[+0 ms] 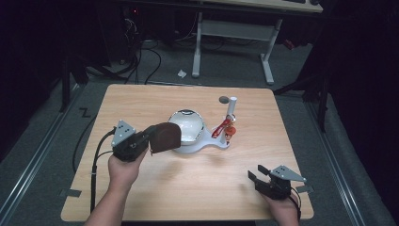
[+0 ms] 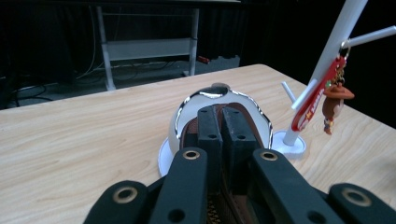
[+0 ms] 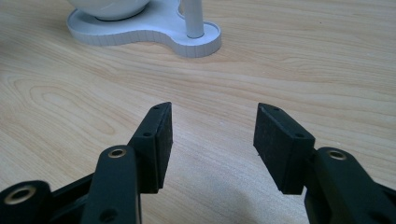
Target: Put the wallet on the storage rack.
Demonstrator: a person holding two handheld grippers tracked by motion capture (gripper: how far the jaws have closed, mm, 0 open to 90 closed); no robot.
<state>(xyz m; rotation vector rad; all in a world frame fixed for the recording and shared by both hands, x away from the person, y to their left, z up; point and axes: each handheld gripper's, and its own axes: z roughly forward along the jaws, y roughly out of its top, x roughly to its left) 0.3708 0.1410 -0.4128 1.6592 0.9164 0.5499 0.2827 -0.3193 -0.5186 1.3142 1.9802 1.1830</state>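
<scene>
A shiny white dome [image 1: 190, 123] sits on a white stand [image 1: 211, 144] at the middle of the table. My left gripper [image 1: 151, 137] is shut on a dark brown cap-like piece [image 1: 164, 137], held up just left of the dome. In the left gripper view the jaws [image 2: 223, 119] are pressed together on the brown piece's edge [image 2: 187, 132], with the dome [image 2: 186, 113] right behind it. My right gripper [image 1: 257, 175] rests near the table's front right, open, with bare wood between its jaws [image 3: 212, 140].
A white post [image 1: 231, 111] rises from the stand, with a red keychain [image 1: 220, 130] and a small brown figure [image 2: 337, 96] hung on its pegs. A dark round disc [image 1: 224, 99] lies behind the post. A desk frame [image 1: 233, 37] stands on the floor beyond the table.
</scene>
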